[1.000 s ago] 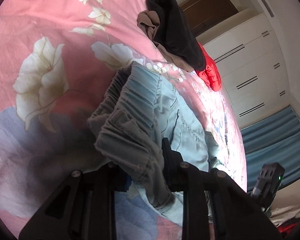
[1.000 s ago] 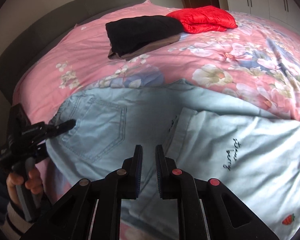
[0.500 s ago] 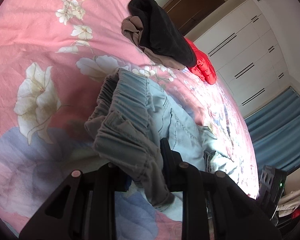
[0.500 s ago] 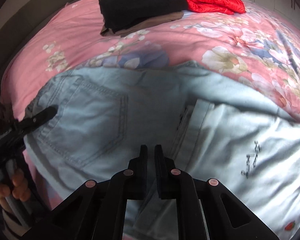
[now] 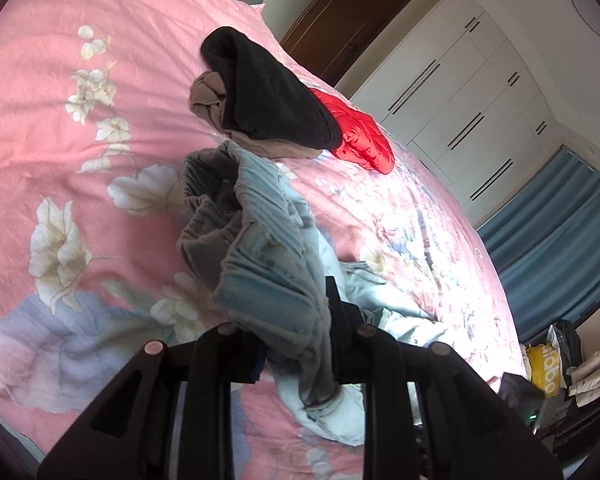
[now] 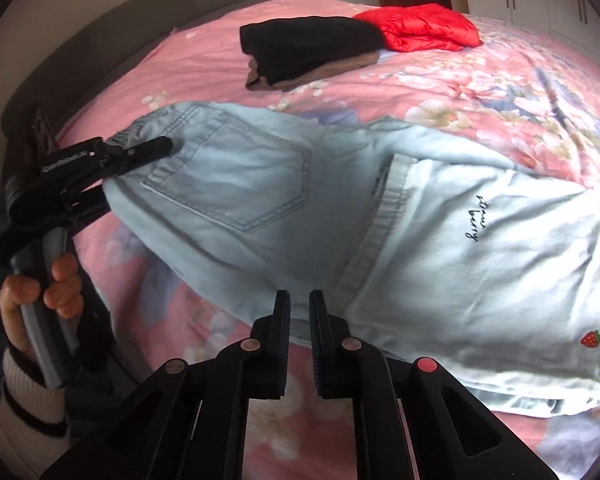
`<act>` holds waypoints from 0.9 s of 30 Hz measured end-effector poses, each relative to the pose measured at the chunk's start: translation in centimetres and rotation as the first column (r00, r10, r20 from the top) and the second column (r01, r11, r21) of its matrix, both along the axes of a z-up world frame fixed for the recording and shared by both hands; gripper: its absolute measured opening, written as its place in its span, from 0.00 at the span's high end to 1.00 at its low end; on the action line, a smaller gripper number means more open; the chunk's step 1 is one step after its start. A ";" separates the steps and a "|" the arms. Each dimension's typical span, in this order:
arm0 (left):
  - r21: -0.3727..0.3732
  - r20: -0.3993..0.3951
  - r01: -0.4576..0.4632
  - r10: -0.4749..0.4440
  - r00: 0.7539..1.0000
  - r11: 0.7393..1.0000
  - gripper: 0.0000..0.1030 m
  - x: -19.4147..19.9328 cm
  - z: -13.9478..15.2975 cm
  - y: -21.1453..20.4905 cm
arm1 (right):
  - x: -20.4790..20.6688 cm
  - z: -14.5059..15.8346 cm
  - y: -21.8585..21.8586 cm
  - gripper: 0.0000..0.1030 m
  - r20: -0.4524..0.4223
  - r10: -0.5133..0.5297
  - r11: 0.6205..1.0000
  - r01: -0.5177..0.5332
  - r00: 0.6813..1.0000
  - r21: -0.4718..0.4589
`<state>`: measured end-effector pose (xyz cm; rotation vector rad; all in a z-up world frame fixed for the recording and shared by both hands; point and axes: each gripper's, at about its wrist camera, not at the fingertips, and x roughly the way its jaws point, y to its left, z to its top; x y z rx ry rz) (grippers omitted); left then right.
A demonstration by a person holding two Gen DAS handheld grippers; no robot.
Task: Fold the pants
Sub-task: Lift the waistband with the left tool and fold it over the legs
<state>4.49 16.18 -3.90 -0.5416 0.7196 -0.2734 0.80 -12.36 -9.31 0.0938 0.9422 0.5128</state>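
Light blue denim pants (image 6: 260, 200) lie across the pink floral bed cover (image 6: 500, 92), one half folded over with a small strawberry mark (image 6: 591, 338) at the right. A person's hand (image 6: 56, 288) holds my left gripper (image 6: 156, 148), which is shut on the elastic waistband at the pants' left end and lifts it off the bed. The left wrist view shows that waistband (image 5: 268, 240) bunched between the jaws of the left gripper (image 5: 288, 312). My right gripper (image 6: 300, 304) hovers over the pants' near edge, shut, with nothing between its fingers.
A folded black garment (image 6: 308, 48) on a brown one and a red padded jacket (image 6: 420, 28) lie at the far side of the bed. A grey headboard (image 6: 100, 40) curves behind. White wardrobes (image 5: 460, 92), blue curtains (image 5: 560, 240) and a brown door (image 5: 340, 20) stand beyond.
The left gripper has risen with the waistband, pulling the pants' left end up off the cover. The right gripper has drawn back to the pants' near edge, still shut.
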 end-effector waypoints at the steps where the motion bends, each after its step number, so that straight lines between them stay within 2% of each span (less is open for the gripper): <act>1: 0.000 0.008 0.012 -0.012 1.000 1.000 0.78 0.0 0.4 -0.5 | 0.5 -1.1 -0.3 0.90 -0.046 -0.008 1.000 0.009 0.999 0.011; 2: 0.013 0.021 0.021 -0.021 1.000 1.000 0.78 -0.2 0.9 -1.1 | 0.8 -2.2 -0.4 0.90 -0.086 0.003 1.000 -0.001 0.996 0.027; 4: 0.027 0.049 0.044 -0.045 0.998 0.999 0.78 -0.4 2.1 -2.3 | 0.9 -3.1 -0.4 0.90 -0.080 0.024 0.998 -0.019 0.997 0.061; 10: 0.061 0.098 0.138 -0.144 0.985 0.988 0.78 -0.5 4.5 -6.6 | 0.1 -1.5 -3.9 0.88 -0.067 -0.042 0.981 0.053 0.997 0.184; 11: 0.070 0.103 0.156 -0.163 0.981 0.985 0.78 -0.5 4.8 -7.5 | 0.0 -1.2 -4.9 0.85 -0.062 -0.065 0.976 0.077 0.996 0.203; 14: 0.104 0.109 0.212 -0.223 0.969 0.972 0.78 -0.3 5.1 -10.3 | 0.1 -1.1 -8.6 0.59 -0.094 -0.142 0.935 0.164 0.985 0.315; 15: 0.123 0.108 0.230 -0.243 0.964 0.965 0.78 -0.3 5.1 -11.3 | 0.2 -1.4 -9.9 0.56 -0.114 -0.165 0.914 0.196 0.980 0.356; 20: 0.213 0.072 0.340 -0.362 0.930 0.916 0.78 -0.3 4.2 -16.6 | 0.3 -3.3 -15.3 0.54 -0.213 -0.238 0.789 0.316 0.948 0.526; 22: 0.250 0.047 0.383 -0.406 0.913 0.889 0.77 -0.1 3.3 -18.7 | 0.1 -4.1 -16.4 0.53 -0.254 -0.240 0.716 0.348 0.937 0.606; 25: 0.281 -0.007 0.448 -0.465 0.885 0.848 0.71 0.2 1.4 -21.4 | 0.0 -5.3 -18.2 0.46 -0.308 -0.232 0.589 0.385 0.923 0.711; 26: 0.284 -0.035 0.483 -0.494 0.869 0.829 0.63 0.3 0.6 -22.3 | -0.1 -5.7 -18.7 0.41 -0.323 -0.230 0.543 0.397 0.918 0.740; 27: 0.287 -0.066 0.509 -0.513 0.856 0.812 0.49 0.3 -0.2 -23.1 | 0.0 -6.0 -19.1 0.38 -0.338 -0.221 0.490 0.404 0.915 0.773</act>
